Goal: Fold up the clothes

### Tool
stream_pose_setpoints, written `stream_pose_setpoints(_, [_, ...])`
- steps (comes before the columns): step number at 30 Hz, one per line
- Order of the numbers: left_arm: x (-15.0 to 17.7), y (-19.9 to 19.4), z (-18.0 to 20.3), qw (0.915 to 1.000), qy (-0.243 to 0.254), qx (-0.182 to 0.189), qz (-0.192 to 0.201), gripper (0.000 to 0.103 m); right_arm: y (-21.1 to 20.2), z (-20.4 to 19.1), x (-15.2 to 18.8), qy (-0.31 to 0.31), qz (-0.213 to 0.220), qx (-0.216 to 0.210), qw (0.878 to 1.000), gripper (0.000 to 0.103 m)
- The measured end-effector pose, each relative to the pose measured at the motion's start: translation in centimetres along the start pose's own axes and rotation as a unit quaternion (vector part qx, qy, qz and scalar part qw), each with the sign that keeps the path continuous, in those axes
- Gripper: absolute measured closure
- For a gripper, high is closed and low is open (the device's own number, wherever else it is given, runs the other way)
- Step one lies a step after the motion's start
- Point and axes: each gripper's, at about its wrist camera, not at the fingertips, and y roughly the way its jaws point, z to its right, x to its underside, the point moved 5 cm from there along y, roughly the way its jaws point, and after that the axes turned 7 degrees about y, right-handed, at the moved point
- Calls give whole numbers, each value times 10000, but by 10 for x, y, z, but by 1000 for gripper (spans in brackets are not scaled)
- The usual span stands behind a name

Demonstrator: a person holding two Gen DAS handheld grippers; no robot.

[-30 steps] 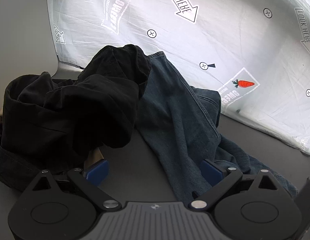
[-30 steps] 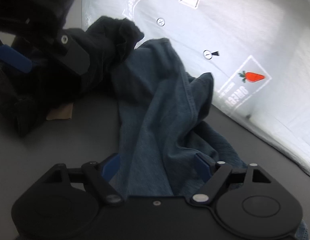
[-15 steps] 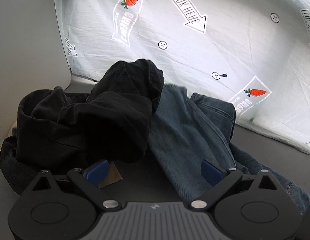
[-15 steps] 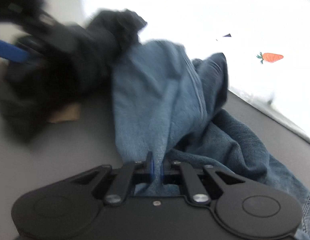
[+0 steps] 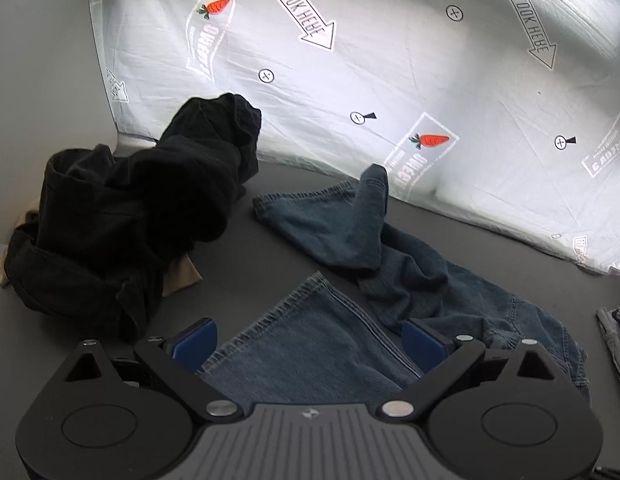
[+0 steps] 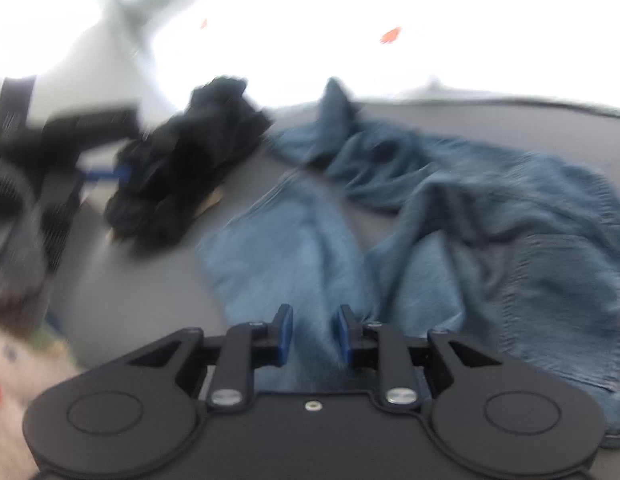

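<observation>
Blue jeans (image 5: pixel 410 276) lie spread on the dark grey table (image 5: pixel 237 264), one leg hem reaching toward me. My left gripper (image 5: pixel 307 340) is open, its blue pads on either side of that hem and not closed on it. In the blurred right wrist view the jeans (image 6: pixel 490 220) stretch to the right. My right gripper (image 6: pixel 314 332) has its pads a little apart, with a ridge of denim running between them. A heap of black clothes (image 5: pixel 129 208) sits to the left, clear of the jeans.
A white printed sheet (image 5: pixel 390 80) hangs behind the table. A beige cloth (image 5: pixel 181 276) pokes out from under the black heap. Folded grey fabric (image 5: pixel 614 344) lies at the right edge. Blurred pale fabric (image 6: pixel 13 360) shows at the lower left of the right wrist view.
The right gripper, shut on the jeans half a second ago, dragged them off the black heap and its pads have parted. The jeans now lie flat. The left gripper stayed open.
</observation>
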Motion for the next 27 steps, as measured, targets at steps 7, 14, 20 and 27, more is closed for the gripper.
stream_pose_setpoints(7, [7,2,33,9998,-32,172,17,5,-20,76,-39,462,682,900,9925,33])
stream_pose_setpoints(14, [-3,23,60,9999,-34,118,12,4,-12,183,-89,849,1015,2426,9611,27])
stream_pose_setpoints(20, [-31,48,86,9998,161,-118,-47,4,30,293,-129,2302,1274,2553,9304,37])
stream_pose_setpoints(27, [-40,75,131,9962,786,-272,-245,4,99,329,-129,2438,687,2657,9302,59])
